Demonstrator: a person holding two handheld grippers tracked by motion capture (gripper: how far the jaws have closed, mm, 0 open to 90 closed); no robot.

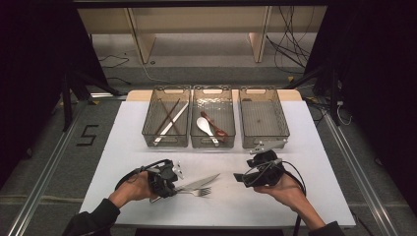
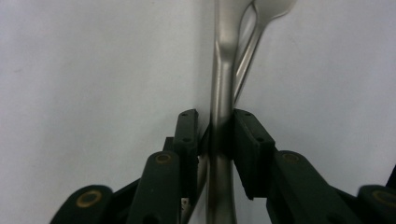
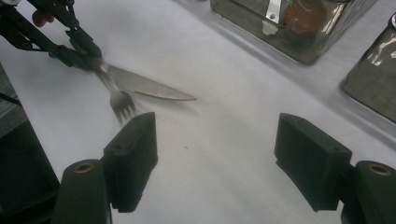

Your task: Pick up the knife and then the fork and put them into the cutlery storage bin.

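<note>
Knife (image 2: 220, 84) handle pinched between left gripper (image 2: 219, 128) fingers, plain from its own camera, fork (image 2: 252, 42) just alongside | high view: both lie on counter (image 1: 123, 147) before three bins | right gripper (image 3: 217, 158) fingers spread wide, holding nothing, hovering over bare counter, knife blade and fork tines ahead.

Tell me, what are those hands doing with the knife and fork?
A person is sorting cutlery into three bins. The left gripper is shut on the knife handle, with the fork lying right beside it on the table. The right gripper waits open and empty. Chopsticks and spoons are already in their bins; the right bin is empty.
</note>
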